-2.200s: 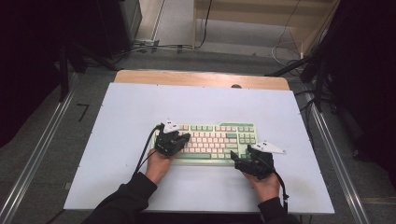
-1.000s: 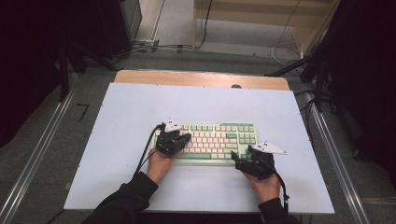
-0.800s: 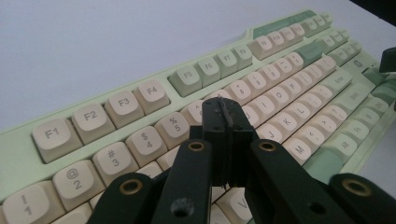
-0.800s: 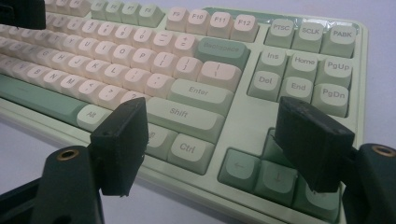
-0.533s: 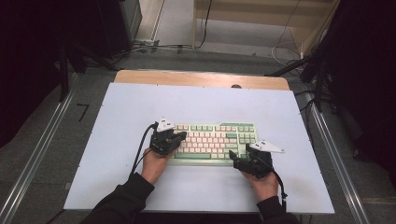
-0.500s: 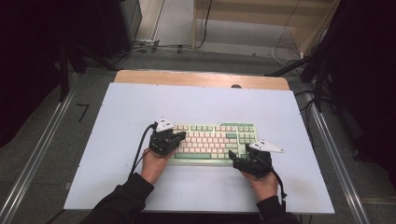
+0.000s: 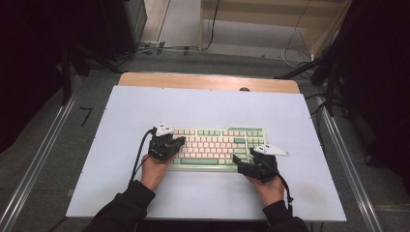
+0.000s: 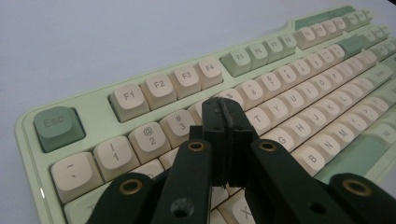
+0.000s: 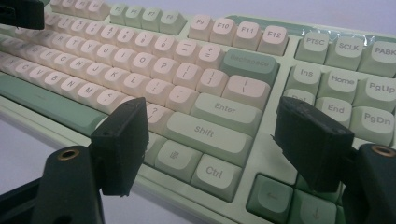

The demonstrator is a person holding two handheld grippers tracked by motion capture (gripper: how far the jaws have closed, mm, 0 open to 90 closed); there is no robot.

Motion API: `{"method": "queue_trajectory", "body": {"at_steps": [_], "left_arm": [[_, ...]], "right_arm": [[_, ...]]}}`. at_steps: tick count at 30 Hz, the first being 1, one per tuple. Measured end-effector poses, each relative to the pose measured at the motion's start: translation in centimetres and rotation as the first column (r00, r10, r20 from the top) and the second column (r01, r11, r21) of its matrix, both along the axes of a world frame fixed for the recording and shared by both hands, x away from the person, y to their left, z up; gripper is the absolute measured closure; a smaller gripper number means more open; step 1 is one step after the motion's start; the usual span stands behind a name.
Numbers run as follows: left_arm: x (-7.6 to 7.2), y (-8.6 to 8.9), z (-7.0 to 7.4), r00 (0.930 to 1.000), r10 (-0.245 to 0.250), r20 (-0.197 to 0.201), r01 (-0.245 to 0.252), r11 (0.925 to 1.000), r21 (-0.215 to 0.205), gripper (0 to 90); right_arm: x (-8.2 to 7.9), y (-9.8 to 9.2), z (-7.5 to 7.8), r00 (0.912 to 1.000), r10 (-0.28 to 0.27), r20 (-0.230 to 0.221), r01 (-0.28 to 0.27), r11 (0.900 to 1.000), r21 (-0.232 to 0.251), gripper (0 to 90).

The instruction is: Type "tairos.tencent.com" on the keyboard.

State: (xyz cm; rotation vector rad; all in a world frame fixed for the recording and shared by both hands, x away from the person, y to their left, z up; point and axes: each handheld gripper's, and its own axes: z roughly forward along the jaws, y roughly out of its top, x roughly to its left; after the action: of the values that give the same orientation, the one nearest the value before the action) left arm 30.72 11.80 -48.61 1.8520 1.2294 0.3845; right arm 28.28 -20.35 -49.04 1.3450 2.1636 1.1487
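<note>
Left gripper (image 8: 227, 122): fingers pressed together with nothing between them, tip poised over the number row of the keyboard (image 7: 212, 147), near the 4 and 5 keys; whether it touches a keycap cannot be told.

Right gripper (image 9: 212, 140): fingers (image 9: 122, 144) wide apart, holding nothing, straddling the Shift, Ctrl and arrow-key corner from just above.

Keyboard: pale green case, cream and green keycaps, lying flat near the middle of the desk (image 7: 145, 111), long side toward the person, a gripper at each end.

Risks, judged:
- The closed left tip is broader than one keycap; a push slightly off-centre would likely strike two keys at once.
- A slanted push could slide the keyboard across the smooth surface, as nothing pins it.
- The open right fingers sit close to the near edge; lowering them could catch a keycap rim and lever it up.

Desk: white, matt sheet over a wooden top whose far edge shows bare.

Room: grey floor, metal rails along both desk sides, cables (image 7: 164, 47) trailing behind, dark curtains left and right, light wooden shelving at the back.
</note>
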Motion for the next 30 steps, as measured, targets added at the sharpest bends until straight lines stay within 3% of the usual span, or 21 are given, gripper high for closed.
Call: {"method": "queue_trajectory", "body": {"at_steps": [8, 30], "left_arm": [[0.16, -0.18, -0.41, 0.9999, 0.001, -0.012, -0.001, 0.9998, 0.022, 90.0], [0.04, -0.41, -0.45, 0.9999, -0.006, -0.009, 0.007, 0.9995, 0.03, 90.0]], "right_arm": [[0.02, 0.11, -0.03, 1.0, 0.005, 0.001, -0.005, 1.0, 0.0, 24.6], [0.01, 0.14, -0.06, 1.0, 0.008, 0.002, -0.008, 1.0, -0.003, 24.6]]}}
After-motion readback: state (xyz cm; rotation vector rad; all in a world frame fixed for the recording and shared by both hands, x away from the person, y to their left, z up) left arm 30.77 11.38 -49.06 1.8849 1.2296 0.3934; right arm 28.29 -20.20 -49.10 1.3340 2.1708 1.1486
